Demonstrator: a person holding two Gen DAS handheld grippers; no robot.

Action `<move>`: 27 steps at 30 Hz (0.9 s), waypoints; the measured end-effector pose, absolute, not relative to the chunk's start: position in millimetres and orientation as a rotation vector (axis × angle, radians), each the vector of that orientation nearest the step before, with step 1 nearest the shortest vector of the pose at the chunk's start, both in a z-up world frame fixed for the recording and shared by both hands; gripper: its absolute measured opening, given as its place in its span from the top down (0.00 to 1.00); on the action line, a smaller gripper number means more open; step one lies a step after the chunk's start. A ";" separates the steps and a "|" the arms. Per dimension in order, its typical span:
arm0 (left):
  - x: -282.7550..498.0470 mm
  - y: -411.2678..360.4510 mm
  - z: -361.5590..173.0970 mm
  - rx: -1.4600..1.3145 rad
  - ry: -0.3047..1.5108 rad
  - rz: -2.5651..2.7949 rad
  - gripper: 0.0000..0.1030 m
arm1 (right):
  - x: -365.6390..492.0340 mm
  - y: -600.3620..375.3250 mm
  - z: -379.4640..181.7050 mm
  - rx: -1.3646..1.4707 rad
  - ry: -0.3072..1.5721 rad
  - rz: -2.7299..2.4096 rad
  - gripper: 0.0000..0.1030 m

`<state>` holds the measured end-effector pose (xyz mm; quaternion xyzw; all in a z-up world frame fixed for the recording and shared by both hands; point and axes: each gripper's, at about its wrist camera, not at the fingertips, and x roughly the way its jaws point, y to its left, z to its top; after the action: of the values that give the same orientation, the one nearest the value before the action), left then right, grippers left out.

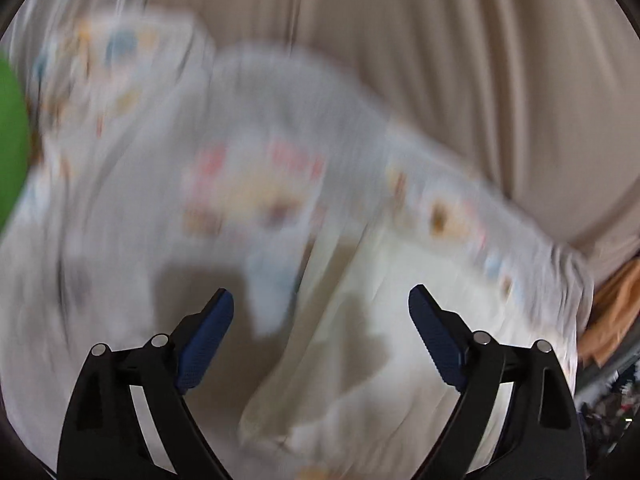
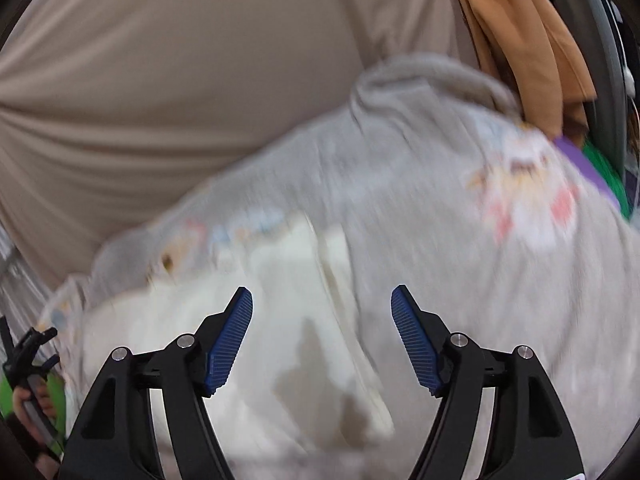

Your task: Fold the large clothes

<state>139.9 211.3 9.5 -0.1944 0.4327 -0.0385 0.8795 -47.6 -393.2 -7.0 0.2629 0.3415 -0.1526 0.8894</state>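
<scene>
The left gripper (image 1: pixel 321 300) stands wide apart, its blue ribbed pads (image 1: pixel 208 338) holding nothing between them; the right gripper (image 2: pixel 322 300) is likewise spread wide with nothing between its pads (image 2: pixel 228 344), and both hang just above the cloth rather than pinching it

The grey printed garment (image 1: pixel 248 128) lies rumpled across a beige sheet (image 1: pixel 460 40) that covers the surface in long folds; motion blur smears it in both views, so the print reads only as patches of red, yellow, blue and orange, and the exact figures cannot be told; in the left wrist view a paler cream cloth (image 1: pixel 400 340) shows directly ahead of the fingers, edged by the grey printed part, and whether it is the garment's inner face or a separate layer cannot be told; the right wrist view shows the same grey garment (image 2: pixel 420 200) running from lower left to upper right, with the cream cloth (image 2: pixel 288 320) between and ahead of the fingers and dark shadows falling on it

An orange cloth (image 2: pixel 516 36) hangs at the upper right of the right wrist view, touching the garment's far edge; at that view's lower left, a hand grips a black gripper handle
</scene>
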 end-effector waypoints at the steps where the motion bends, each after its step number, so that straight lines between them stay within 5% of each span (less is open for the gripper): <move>1: 134.4 211.9 -6.4 -0.421 0.953 -0.082 0.16 | -50.6 -391.5 -21.2 0.567 0.750 -0.317 0.31; 7: 116.7 194.4 -60.3 -0.501 1.036 -0.092 0.13 | -30.7 -378.7 -67.3 0.640 0.841 -0.296 0.27; 8: 118.7 192.4 -60.6 -0.486 1.042 -0.089 0.22 | -25.5 -377.2 -65.9 0.637 0.841 -0.299 0.32; 9: 120.9 192.2 -60.9 -0.488 1.056 -0.093 0.33 | -20.4 -377.1 -61.9 0.639 0.843 -0.297 0.54; 11: 120.1 198.4 -50.6 -0.502 1.073 -0.117 0.73 | -19.7 -378.4 -49.8 0.655 0.838 -0.270 0.83; 14: 103.7 206.5 -28.5 -0.494 1.070 -0.173 0.88 | -38.9 -374.4 -24.6 0.637 0.808 -0.213 0.91; 22: -18.1 217.4 -17.5 -0.379 1.220 -0.159 0.87 | -161.5 -349.3 -22.5 0.591 0.991 -0.193 0.90; 27: -59.7 219.2 -26.4 -0.362 1.239 -0.035 0.71 | -192.5 -341.1 -38.4 0.552 1.095 -0.279 0.73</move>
<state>-59.7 219.2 -26.4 -0.1688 0.5775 -0.0163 0.7986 -192.5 -341.1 -38.4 0.2581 0.5123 -0.1303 0.8087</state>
